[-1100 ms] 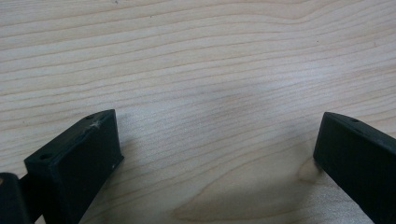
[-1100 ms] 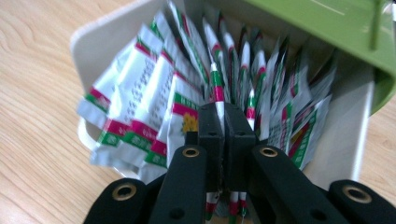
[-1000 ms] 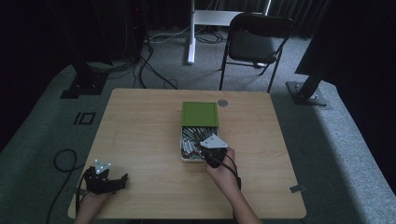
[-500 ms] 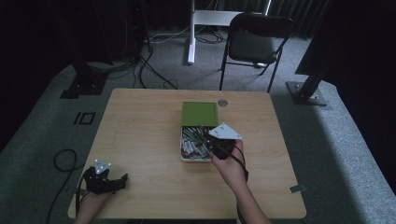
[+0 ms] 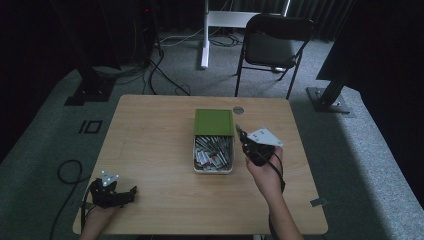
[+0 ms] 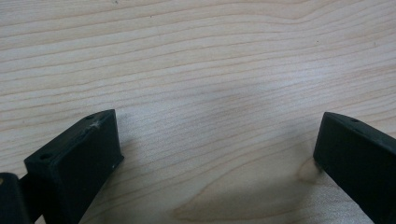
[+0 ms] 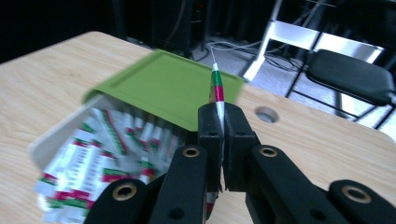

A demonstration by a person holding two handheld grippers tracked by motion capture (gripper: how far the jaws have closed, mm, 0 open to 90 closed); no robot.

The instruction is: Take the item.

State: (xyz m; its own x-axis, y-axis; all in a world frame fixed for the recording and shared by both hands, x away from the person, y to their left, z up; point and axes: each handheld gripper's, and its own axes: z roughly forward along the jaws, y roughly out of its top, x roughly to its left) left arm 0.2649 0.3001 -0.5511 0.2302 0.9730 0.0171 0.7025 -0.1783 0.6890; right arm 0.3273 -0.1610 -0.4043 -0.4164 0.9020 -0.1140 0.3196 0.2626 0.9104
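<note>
Overall, a light wooden table (image 5: 150,150) takes up the middle of the high view, on grey carpet, with a black folding chair (image 5: 272,47) beyond its far edge at the upper centre. Near the table's middle stands a white box (image 5: 213,169) packed with small red, green and white sachets (image 5: 212,152); its green lid (image 5: 214,122) lies slid back over the far half, leaving the near half uncovered. A small round grommet (image 5: 238,109) sits in the tabletop just right of the lid. The right gripper (image 5: 241,136), held in a hand (image 5: 267,170) right of centre, is raised just beside the box's right edge; in the right gripper view its jaws are clenched on one thin sachet (image 7: 217,91), which stands edge-on and upright between them, clear of the box, its tip rising in front of the lid. The left gripper (image 5: 131,190) rests at the lower left of the high view near the table's front edge, well apart from the box; the left gripper view shows its jaws spread wide over bare wood with nothing between them.
</note>
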